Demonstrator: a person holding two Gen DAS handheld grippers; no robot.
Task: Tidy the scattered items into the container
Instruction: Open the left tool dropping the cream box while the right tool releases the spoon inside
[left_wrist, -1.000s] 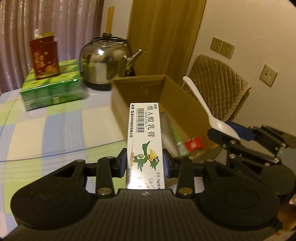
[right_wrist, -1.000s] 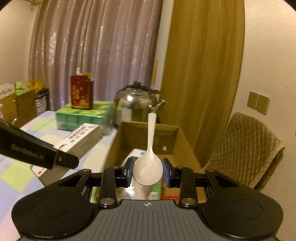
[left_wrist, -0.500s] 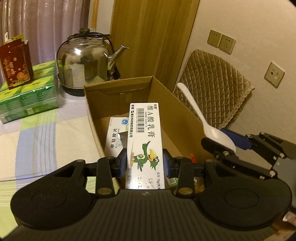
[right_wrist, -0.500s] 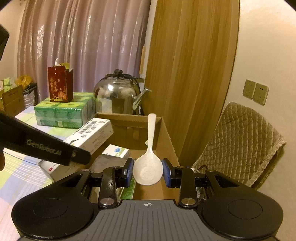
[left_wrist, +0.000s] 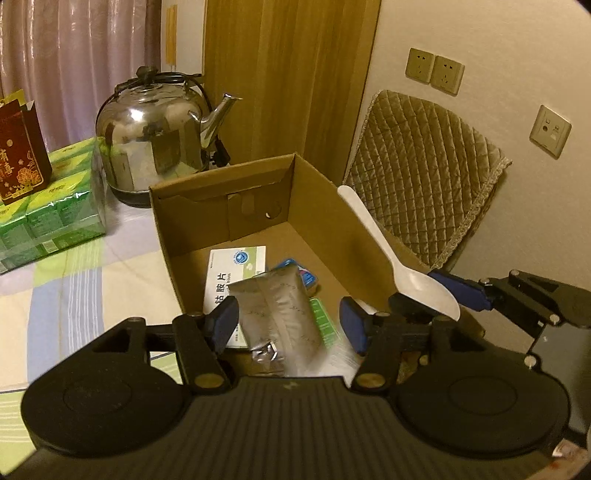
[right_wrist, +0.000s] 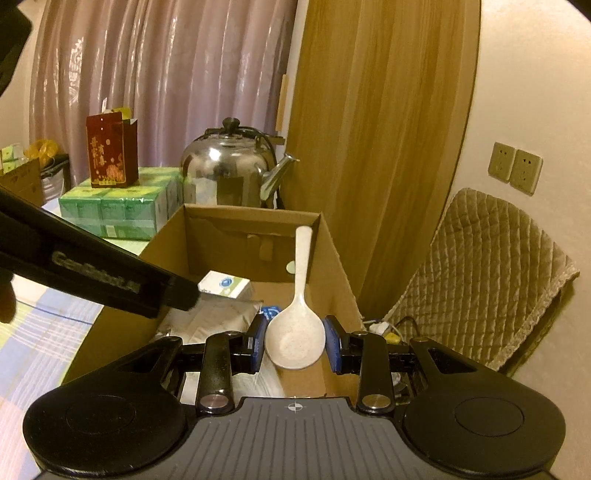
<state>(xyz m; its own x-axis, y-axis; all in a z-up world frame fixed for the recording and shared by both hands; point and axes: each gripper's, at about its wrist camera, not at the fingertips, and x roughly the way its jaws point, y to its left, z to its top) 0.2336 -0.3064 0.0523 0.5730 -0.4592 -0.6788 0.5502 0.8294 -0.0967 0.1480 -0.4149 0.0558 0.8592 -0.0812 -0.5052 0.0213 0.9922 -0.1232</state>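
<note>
My left gripper (left_wrist: 290, 325) hangs over the open cardboard box (left_wrist: 314, 192) with its jaws opening. Nothing is gripped between them; only a blurred white shape (left_wrist: 340, 354) shows low by the right jaw. Under it in the box lie a silver foil pouch (left_wrist: 277, 314), a white medicine carton (left_wrist: 236, 266), a blue packet (left_wrist: 299, 269) and a green packet (left_wrist: 321, 321). My right gripper (right_wrist: 295, 345) is shut on the bowl of a white plastic spoon (right_wrist: 295, 332), handle pointing forward over the box (right_wrist: 340, 266). The left wrist view shows that spoon (left_wrist: 406, 273) above the box's right wall.
A steel kettle (left_wrist: 155, 140) stands behind the box, with green tissue packs (left_wrist: 55, 206) and a red paper bag (left_wrist: 18, 151) to its left on the checked tablecloth (left_wrist: 74, 280). A chair with a quilted cover (left_wrist: 424, 184) stands right of the box, against the wall.
The left gripper's jaws have spread and the white-and-green ointment carton they held is gone from between them. Both grippers have moved in over the box; the right still holds the spoon.
</note>
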